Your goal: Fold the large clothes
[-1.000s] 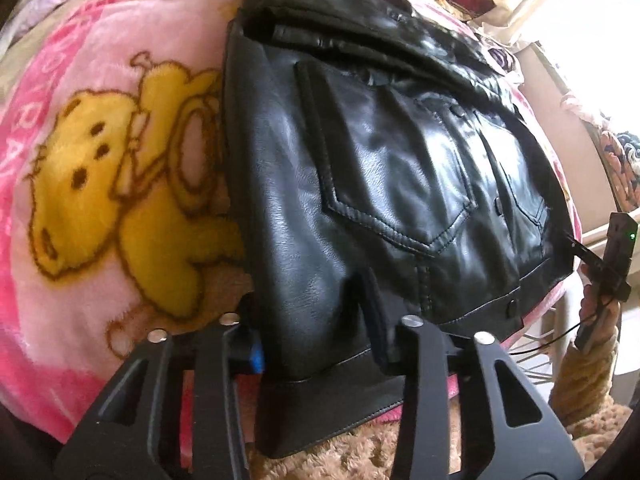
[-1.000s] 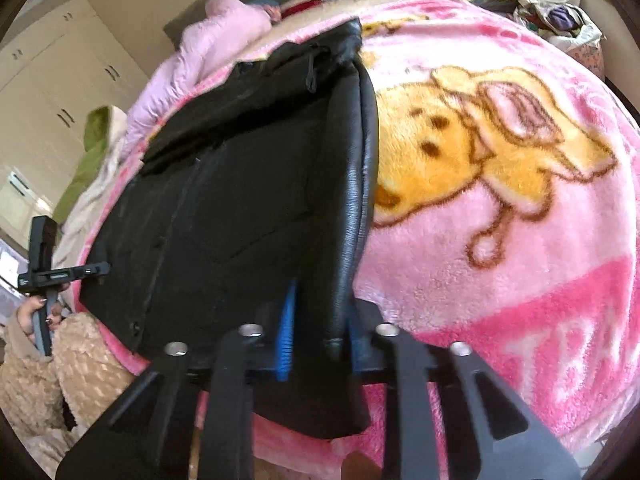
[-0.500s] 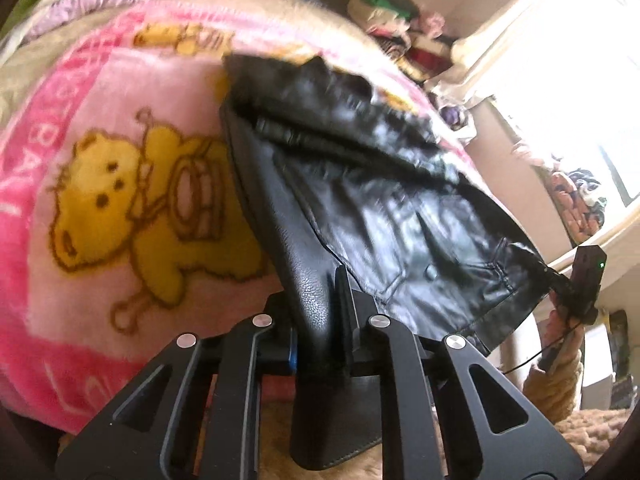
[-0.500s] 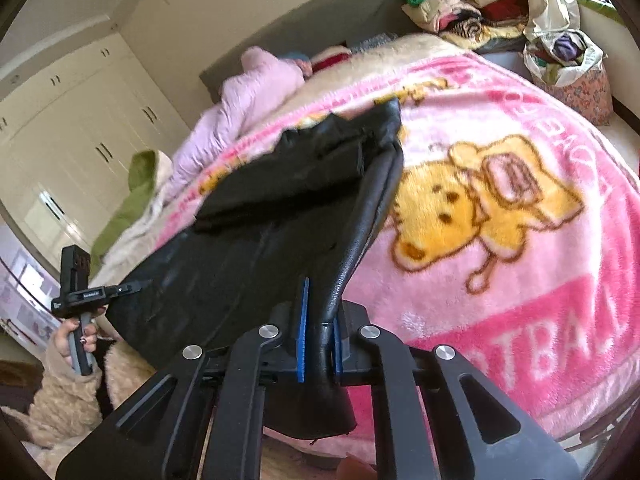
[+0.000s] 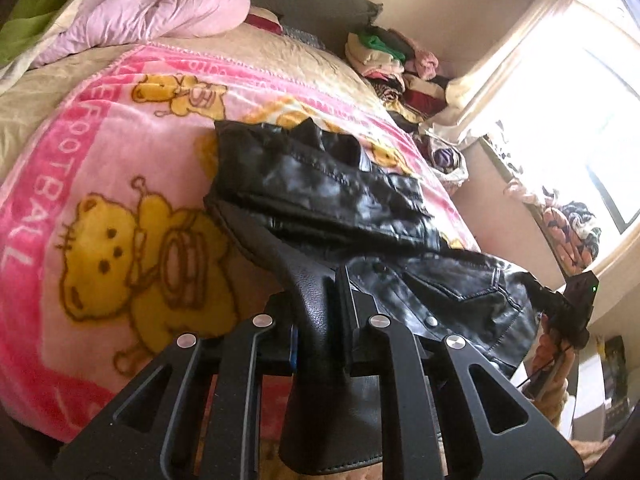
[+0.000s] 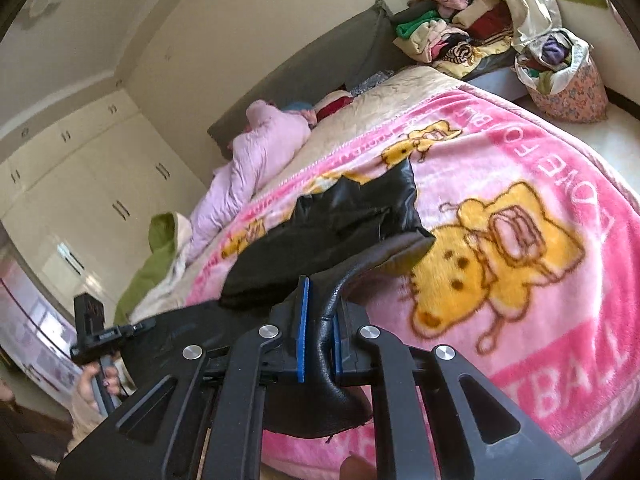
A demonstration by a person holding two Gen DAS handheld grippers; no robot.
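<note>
A: Left wrist view first. What does your left gripper [image 5: 320,332] have?

B: Your jaws are pressed together on a fold of the black leather jacket [image 5: 340,200] at its hem. The pinched corner hangs below the fingers. The rest of the jacket runs away from you, its upper part lying on the pink bear blanket [image 5: 100,160] on the bed.

A: Anything else in that view?

B: Your right gripper [image 5: 576,304] shows small at the right edge, at the jacket's other hem corner. A pale pink padded coat [image 5: 160,12] lies at the head of the bed, a pile of clothes [image 5: 384,56] beyond it.

A: Right wrist view?

B: Your right gripper [image 6: 320,332] pinches the jacket [image 6: 340,232] hem between the blue pads [image 6: 302,336], jaws nearly closed on the leather. The hem stretches left toward your left gripper [image 6: 96,332], held in a hand [image 6: 94,384]. The collar end rests on the blanket [image 6: 520,184] beside a yellow bear [image 6: 492,256].
</note>
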